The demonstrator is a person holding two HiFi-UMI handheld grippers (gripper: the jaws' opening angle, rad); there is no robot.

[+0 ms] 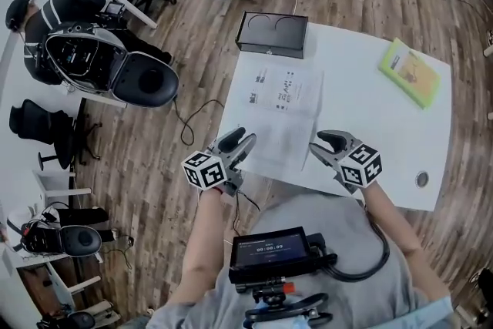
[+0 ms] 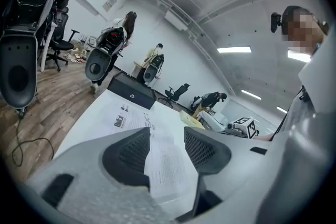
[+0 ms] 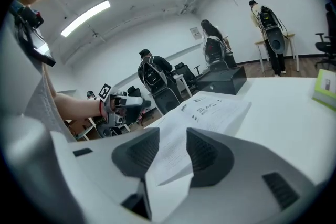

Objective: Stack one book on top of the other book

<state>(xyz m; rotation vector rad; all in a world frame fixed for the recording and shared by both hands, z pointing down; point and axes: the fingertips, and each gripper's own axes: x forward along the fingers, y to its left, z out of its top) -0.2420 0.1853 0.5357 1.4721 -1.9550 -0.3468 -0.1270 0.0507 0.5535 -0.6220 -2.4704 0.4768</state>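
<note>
Reaching for the white book (image 1: pixel 279 108) lying near-left on the tabletop (image 1: pixel 370 131), with the green book (image 1: pixel 410 72) well apart at far right.
The left gripper (image 1: pixel 238 139) and right gripper (image 1: pixel 322 143) are both released, jaws apart at the white book's near edge. Pinching only the top pages could fan the book open, so it sags or slips during the carry.

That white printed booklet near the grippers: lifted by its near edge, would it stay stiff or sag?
Probably it sags: the white booklet looks thin and soft-covered, lying flat on the table. It seems light, so a one-edge pinch may let pages fan. Pushed, it would likely slide on that smooth surface rather than tip.
</note>
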